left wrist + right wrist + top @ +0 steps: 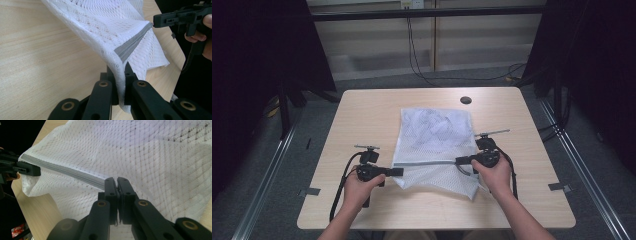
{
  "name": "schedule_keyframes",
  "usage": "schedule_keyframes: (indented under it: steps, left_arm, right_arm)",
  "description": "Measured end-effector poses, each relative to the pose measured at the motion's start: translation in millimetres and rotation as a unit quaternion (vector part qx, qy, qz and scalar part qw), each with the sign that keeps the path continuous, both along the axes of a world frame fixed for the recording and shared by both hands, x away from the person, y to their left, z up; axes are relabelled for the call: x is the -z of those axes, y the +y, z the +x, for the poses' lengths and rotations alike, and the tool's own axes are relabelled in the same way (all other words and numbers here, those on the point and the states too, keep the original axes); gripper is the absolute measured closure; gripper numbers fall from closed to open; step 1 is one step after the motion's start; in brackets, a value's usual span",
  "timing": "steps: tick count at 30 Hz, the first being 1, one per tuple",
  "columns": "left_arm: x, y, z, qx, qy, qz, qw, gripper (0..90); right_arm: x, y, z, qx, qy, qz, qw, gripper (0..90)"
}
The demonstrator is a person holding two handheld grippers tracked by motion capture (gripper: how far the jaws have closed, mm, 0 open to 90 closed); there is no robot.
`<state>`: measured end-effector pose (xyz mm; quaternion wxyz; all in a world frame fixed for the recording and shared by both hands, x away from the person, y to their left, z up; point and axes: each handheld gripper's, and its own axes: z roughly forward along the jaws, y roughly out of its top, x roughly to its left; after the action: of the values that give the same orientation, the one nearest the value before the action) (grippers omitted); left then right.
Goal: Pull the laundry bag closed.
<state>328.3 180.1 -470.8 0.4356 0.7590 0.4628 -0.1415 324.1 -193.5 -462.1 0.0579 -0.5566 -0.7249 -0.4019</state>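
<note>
White mesh bag (437, 145) on table (362, 110) | left tool (119, 72), right tool (117, 185) pinch its grey zipper (65, 172) ends

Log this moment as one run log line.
left hand-held gripper: shut on mesh laundry bag | right hand-held gripper: shut on bag | grey zipper: taut between

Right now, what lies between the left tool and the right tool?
The grey zipper strip of the white mesh bag spans from the left tool to the right tool, each pinching one end. The high view shows it.
</note>
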Motion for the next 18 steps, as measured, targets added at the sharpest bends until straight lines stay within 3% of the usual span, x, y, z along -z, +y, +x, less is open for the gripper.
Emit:
schedule_keyframes:
  steps: [18]
  left_arm:
    - [-0.7, 2.1, 0.1, -0.001, 0.0, 0.003, 1.0, 89.2]
  right_arm:
    - [0.1, -5.6, -0.8, 0.003, -0.001, -0.009, 1.0, 86.9]
